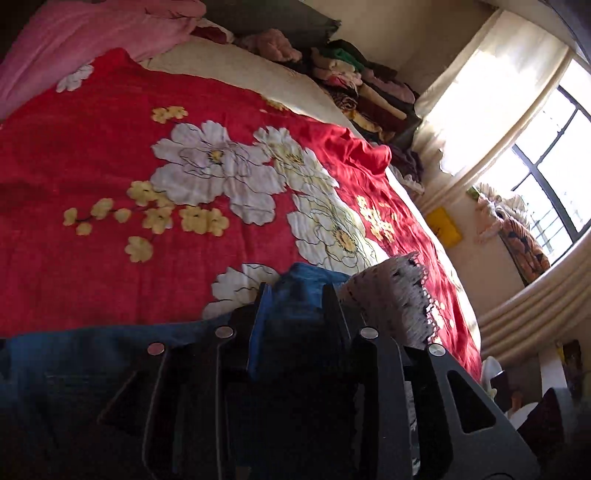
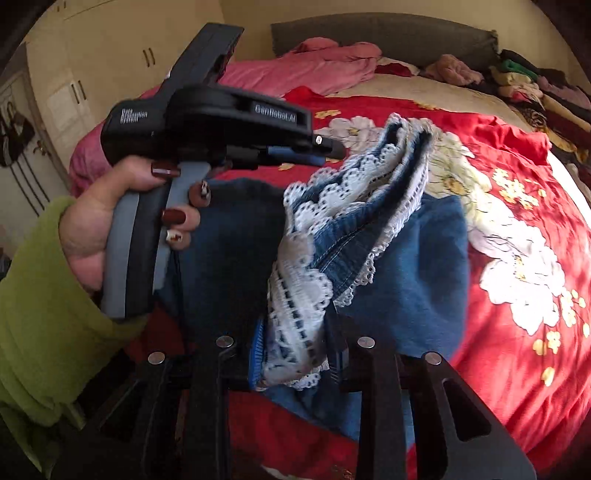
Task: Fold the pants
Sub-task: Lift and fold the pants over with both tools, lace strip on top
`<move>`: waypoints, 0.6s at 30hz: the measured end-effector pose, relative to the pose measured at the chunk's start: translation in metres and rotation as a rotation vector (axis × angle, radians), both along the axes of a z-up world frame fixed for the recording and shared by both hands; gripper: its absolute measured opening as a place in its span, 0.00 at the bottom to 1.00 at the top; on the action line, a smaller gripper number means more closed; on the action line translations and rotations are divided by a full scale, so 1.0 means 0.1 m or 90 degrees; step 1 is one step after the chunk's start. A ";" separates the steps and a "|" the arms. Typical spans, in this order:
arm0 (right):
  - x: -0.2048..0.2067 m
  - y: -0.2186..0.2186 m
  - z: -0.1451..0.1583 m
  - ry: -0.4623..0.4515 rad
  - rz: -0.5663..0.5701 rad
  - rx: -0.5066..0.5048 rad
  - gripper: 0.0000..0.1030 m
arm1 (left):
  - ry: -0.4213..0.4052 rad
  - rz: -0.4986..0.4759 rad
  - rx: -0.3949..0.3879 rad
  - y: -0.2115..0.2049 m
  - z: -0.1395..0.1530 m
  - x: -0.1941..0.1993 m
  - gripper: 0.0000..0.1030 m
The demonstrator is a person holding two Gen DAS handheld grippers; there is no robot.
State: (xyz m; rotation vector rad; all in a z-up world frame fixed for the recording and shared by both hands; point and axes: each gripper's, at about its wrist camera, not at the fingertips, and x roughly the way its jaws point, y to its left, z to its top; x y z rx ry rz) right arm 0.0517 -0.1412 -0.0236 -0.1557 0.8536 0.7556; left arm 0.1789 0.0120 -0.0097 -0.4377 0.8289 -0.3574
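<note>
Blue denim pants [image 2: 413, 266] with white lace trim [image 2: 306, 295] lie on a red floral bedspread [image 2: 517, 206]. My right gripper [image 2: 295, 321] is shut on a lace-trimmed edge of the pants, lifted above the bed. My left gripper [image 1: 297, 291] is shut on a blue denim fold [image 1: 306, 295], with the lace hem [image 1: 395, 295] hanging to its right. In the right wrist view the left gripper [image 2: 332, 147] comes in from the left, held by a hand in a green sleeve [image 2: 40, 288], pinching the far end of the same lifted edge.
A pink quilt [image 2: 306, 70] and a grey headboard [image 2: 388, 33] lie at the bed's far end. Piled clothes [image 1: 362, 88] line the bed's far side. A bright window with cream curtains [image 1: 487, 96] is on the right; a wardrobe [image 2: 110, 55] stands at left.
</note>
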 end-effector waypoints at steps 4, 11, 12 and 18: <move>-0.23 0.24 -0.02 -0.010 0.076 0.001 0.40 | -0.009 0.023 -0.007 0.24 0.09 -0.18 0.35; -0.33 -0.07 0.18 -0.045 0.037 0.037 0.47 | 0.023 -0.005 -0.005 0.19 -0.07 -0.23 0.44; -0.31 -0.13 0.19 -0.054 0.020 0.028 0.47 | 0.032 -0.012 -0.007 0.14 -0.12 -0.21 0.45; -0.29 -0.30 0.09 -0.050 -0.006 -0.025 0.47 | 0.064 -0.043 0.023 -0.14 -0.28 -0.01 0.58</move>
